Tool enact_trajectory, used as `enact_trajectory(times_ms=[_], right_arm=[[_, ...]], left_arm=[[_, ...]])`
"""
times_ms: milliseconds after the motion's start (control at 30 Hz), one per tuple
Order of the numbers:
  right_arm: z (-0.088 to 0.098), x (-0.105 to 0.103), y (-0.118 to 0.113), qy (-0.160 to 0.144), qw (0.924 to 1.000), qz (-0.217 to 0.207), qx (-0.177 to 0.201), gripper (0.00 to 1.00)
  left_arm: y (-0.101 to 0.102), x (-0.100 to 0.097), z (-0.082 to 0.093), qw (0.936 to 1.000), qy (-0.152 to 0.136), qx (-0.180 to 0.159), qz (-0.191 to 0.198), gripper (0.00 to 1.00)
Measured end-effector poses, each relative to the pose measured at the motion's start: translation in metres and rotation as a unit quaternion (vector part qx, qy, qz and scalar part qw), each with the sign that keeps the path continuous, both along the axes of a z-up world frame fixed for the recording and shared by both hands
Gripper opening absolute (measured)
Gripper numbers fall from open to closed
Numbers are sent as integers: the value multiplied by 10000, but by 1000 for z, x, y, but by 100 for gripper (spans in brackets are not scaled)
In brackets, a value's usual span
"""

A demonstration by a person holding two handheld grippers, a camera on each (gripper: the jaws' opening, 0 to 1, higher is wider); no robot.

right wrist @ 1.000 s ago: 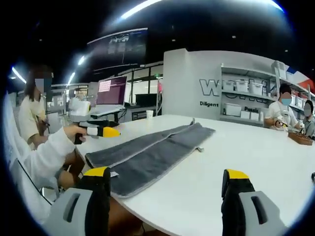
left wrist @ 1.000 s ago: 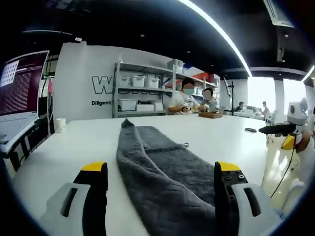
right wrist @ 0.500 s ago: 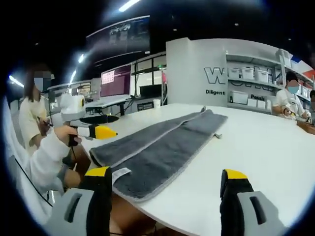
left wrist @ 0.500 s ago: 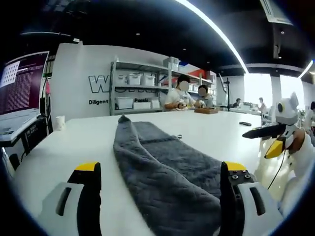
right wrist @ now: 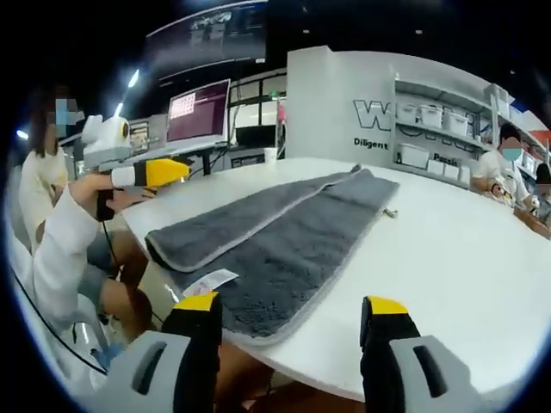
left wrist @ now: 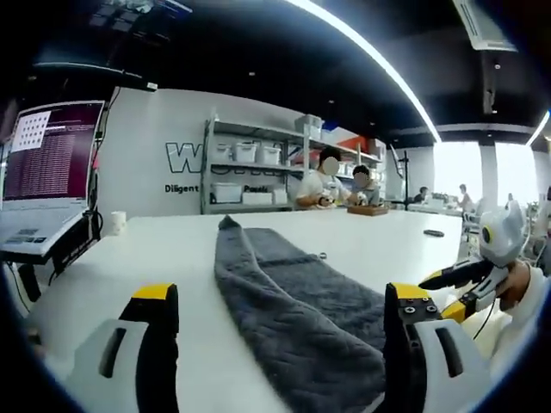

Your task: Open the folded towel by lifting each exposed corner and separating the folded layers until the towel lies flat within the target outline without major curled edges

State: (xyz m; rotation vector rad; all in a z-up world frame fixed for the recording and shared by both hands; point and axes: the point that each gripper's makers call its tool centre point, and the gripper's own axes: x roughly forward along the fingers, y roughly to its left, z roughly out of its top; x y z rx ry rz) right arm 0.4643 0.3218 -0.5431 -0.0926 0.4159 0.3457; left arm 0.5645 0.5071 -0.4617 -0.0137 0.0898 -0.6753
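Observation:
A long grey towel (left wrist: 293,301) lies folded lengthwise on the white table (left wrist: 164,258), running away from me. My left gripper (left wrist: 280,297) stands open with its jaws on either side of the towel's near end, nothing held. In the right gripper view the towel (right wrist: 284,241) stretches from the near table edge to the far side, with a white label (right wrist: 207,282) at its near corner. My right gripper (right wrist: 293,308) is open just in front of that near edge. The left gripper (right wrist: 164,173) hovers at the towel's left end, and the right gripper (left wrist: 449,292) shows at the table's right edge.
A laptop (left wrist: 47,172) and a cup (left wrist: 118,222) sit at the table's left. Shelves with white bins (left wrist: 250,172) stand behind, with people seated nearby (left wrist: 331,185). A small metal item (right wrist: 390,212) lies beside the towel. A person's sleeve (right wrist: 60,249) is at the left.
The right gripper's jaws have narrowed a little, and its camera has come closer to the towel's near edge. Seen from the right, the left gripper has risen; seen from the left, the right gripper has dropped.

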Motion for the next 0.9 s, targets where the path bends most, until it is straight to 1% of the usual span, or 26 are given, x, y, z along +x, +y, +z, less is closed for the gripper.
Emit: enact_trajectory(times_ms=[33,133,267,400,467,533,733,767,900], right_arm=[[-2,-2,-1,58,10000,-1,-47,59],[-3,-5,0,85,10000,-7,-11,53],[-6,-8,2,163,9999,38,30,43],[-16,-11,4,406,9989,96,220,34],[-18,-12,4,454,9985,117,275,31],[-17,-14,2,456,9984,110,300,27],[-17,-15,-2,512,9979,122,383,11],[-17,-15,-1,514,9978,121,396,11],[-18,-14,-1,468,9986,117,218,7]], left_arm=[[1,0,0,10000,12,3,16,98],[2,0,1,10000,-16,-40,36,98],[1,0,1,10000,-43,-21,38,97],[1,1,0,10000,-4,-68,18,96],[1,1,-1,10000,14,-64,27,95],[2,1,-2,10000,9,-44,35,95],[3,0,-1,10000,-14,-37,66,95],[3,0,-1,10000,-12,-35,69,95],[3,-1,-1,10000,-29,-31,70,94]])
